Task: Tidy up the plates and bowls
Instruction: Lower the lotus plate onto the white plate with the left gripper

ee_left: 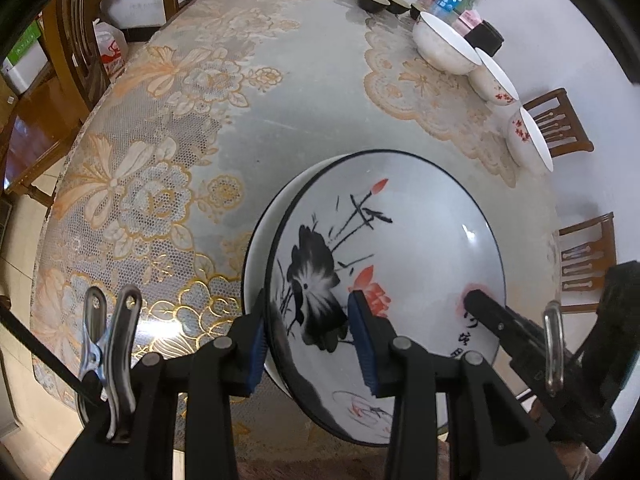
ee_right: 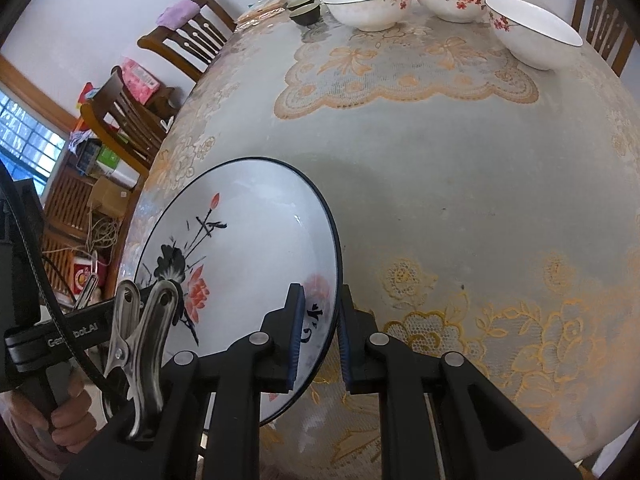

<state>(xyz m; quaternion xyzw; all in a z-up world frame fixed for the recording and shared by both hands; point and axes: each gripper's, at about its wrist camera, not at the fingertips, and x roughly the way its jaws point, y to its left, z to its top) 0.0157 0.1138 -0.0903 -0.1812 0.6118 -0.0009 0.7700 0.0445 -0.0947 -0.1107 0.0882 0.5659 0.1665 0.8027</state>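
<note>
The plate (ee_left: 384,272) hangs tilted over the near edge of the table (ee_left: 280,120), with the left gripper (ee_left: 308,344) clamped across its left rim and the right gripper (ee_right: 320,336) gripping the opposite rim. A second white rim behind it may be another plate, though the view is unclear. Three bowls (ee_right: 368,4) stand well beyond the plate, nearer the right gripper.

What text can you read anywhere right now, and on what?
"Ge...bot.AI", partly hidden by a cable: black left gripper body, right wrist view.
Black brush characters on the white lotus-painted plate: illegible.
Blue-white carton print: too small.
Right gripper: no text.
</note>
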